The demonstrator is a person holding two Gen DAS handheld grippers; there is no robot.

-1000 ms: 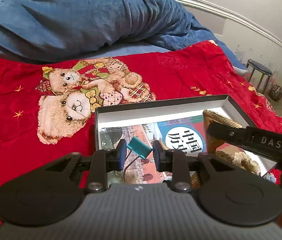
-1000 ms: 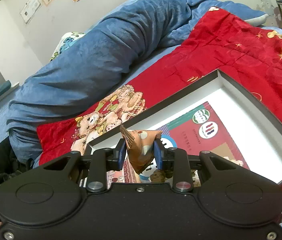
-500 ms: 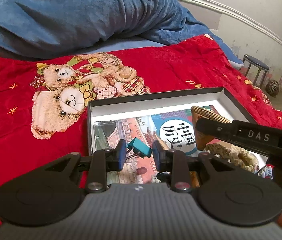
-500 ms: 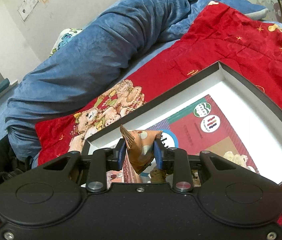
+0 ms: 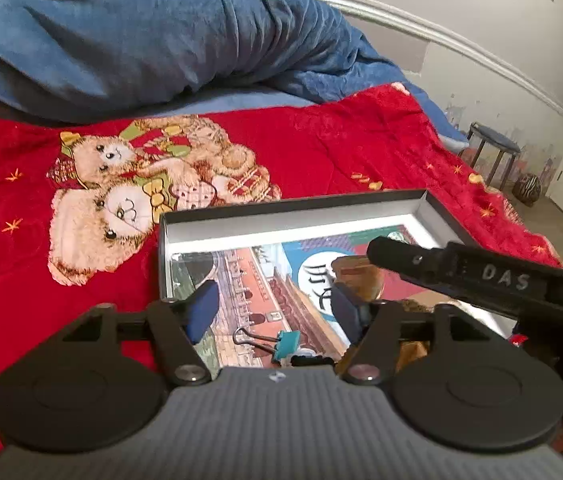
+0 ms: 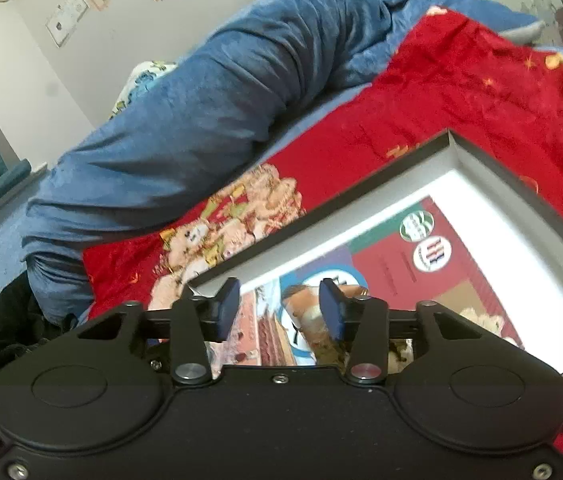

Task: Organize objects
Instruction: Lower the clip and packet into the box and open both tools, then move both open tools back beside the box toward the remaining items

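Red quilted blanket with teddy-bear print [image 5: 321, 152] is lying over the bed, rumpled blue plush duvet [image 5: 141, 40] bunched behind it. The soft base is the main risk: any push on the box is likely tilting it and sliding the contents.

Shallow black cardboard box with white inner walls [image 5: 293, 216] is sitting on the blanket, with a glossy printed booklet with red buildings and a blue-white roundel [image 5: 265, 292] lying flat on its floor. Slick cover, so small items could skate on it.

Left gripper [image 5: 273, 308] is hovering low over the box, jaws spread wide, holding nothing. Right gripper [image 6: 279, 310] is the same: jaws wide apart, empty, angled down into the box. Both tools are crowding one corner; the right one is crossing just ahead of the left's jaw, so a clash looks possible on withdrawal.

Crinkly brown triangular snack packet [image 6: 313, 312] is lying on the booklet, under and between the right jaws. A fingertip could be snagging its edge on lift-out.

Small teal binder clip with wire handles [image 5: 277, 344] is resting on the booklet just below the left jaws. A finger could be hooking its wire loop.
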